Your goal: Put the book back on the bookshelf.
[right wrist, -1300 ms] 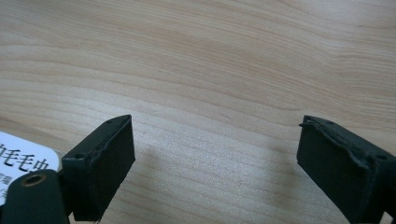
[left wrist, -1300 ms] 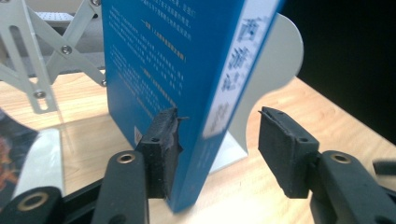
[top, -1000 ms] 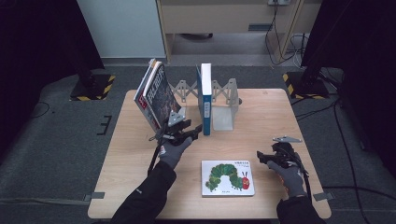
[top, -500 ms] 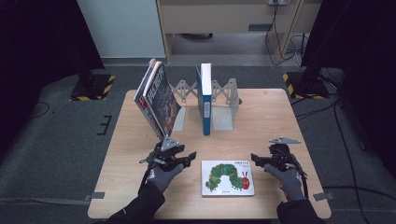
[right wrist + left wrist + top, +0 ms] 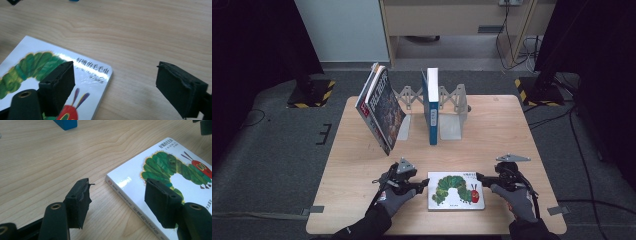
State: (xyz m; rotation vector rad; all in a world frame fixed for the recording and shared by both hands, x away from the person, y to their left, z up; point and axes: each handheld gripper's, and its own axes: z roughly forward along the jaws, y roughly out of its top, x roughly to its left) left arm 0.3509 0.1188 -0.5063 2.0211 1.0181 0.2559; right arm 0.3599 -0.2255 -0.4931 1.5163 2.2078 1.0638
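High view: wooden table (image 5: 362,165). The caterpillar book (image 5: 456,190) lies flat, cover up, near the front edge of the table, between the two hands. Left tool (image 5: 424,182) sits low just beside the book's left edge, tips pointing toward it; its jaws have just been opening. Right tool (image 5: 480,177) sits at the book's upper right corner, held in a gloved hand; its jaws have just been closing a little. Farther back, a blue book (image 5: 432,107) stands upright against a metal bookend rack (image 5: 452,107). To its left a group of dark-covered books (image 5: 382,107) leans steeply, tops tilted away to the left.

Left gripper view: left tool (image 5: 117,195) open wide, nothing pressed between the pads. One jaw hangs over bare wood, the other over the caterpillar book (image 5: 160,170) above the green body on the cover. The book's near corner and spine edge lie in the gap between the jaws. Whether the jaw over the cover touches it cannot be told. A corner of the blue book (image 5: 65,123) shows at the top edge.

Right gripper view: right tool (image 5: 115,85) open wide. One jaw stands over the caterpillar book (image 5: 37,65) near the red head; the other over bare table. The book's corner with the printed title lies between them, ungripped.
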